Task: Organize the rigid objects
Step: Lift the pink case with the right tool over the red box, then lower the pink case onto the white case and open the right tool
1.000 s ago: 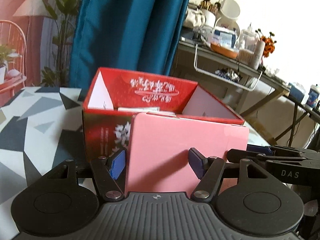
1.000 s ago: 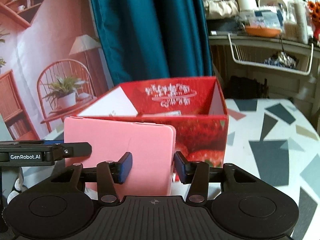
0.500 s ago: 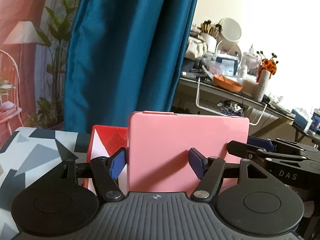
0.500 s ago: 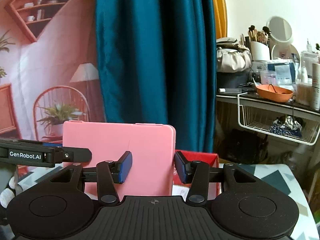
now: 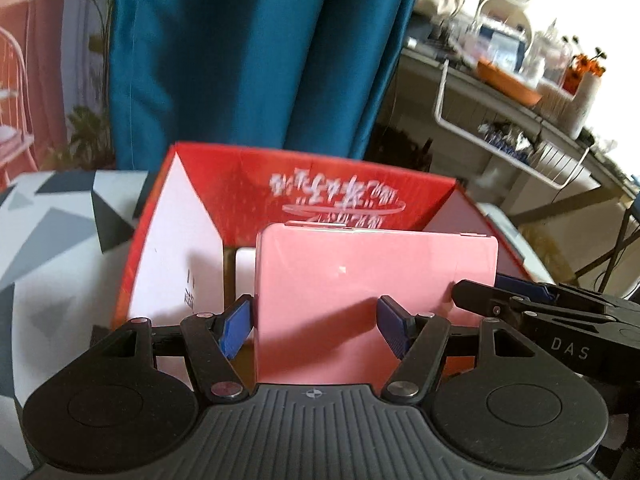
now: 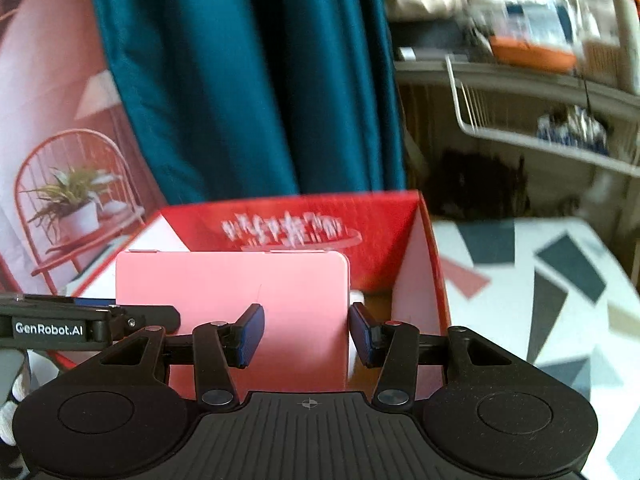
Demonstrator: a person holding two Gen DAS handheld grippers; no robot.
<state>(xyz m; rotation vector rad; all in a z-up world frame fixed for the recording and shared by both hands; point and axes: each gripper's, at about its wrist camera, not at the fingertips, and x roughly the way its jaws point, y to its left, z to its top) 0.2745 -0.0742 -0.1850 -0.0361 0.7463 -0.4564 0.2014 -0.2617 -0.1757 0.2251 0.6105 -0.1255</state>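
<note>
Left wrist view: the pink case stands upright over the open red box, its lower part below the box rim. This view alone shows the white inner flap on the box's left side, with a few dark printed marks too blurred to read, and a white item inside the box behind the case's left edge. It also shows the right hand-held gripper reaching in from the right, marked "DAS".

Right wrist view: same case and box from the other side. Only here do you get the patterned surface to the right of the box, and the left hand-held gripper coming in from the left, labelled "GenRobot.AI".

Writing: white script on the box's far inner wall, upside down in the left view and blurred in both, not readable.

Left hand-held gripper: roughly half open, 2 blue pads at the case's left portion, left pad at the case's left edge, grasping the case.

Right hand-held gripper: narrower opening, right pad at the case's right edge, left pad in front of the pink face, clamped on the case's right end.

Teal curtain hangs behind the box; cluttered shelf far right.
</note>
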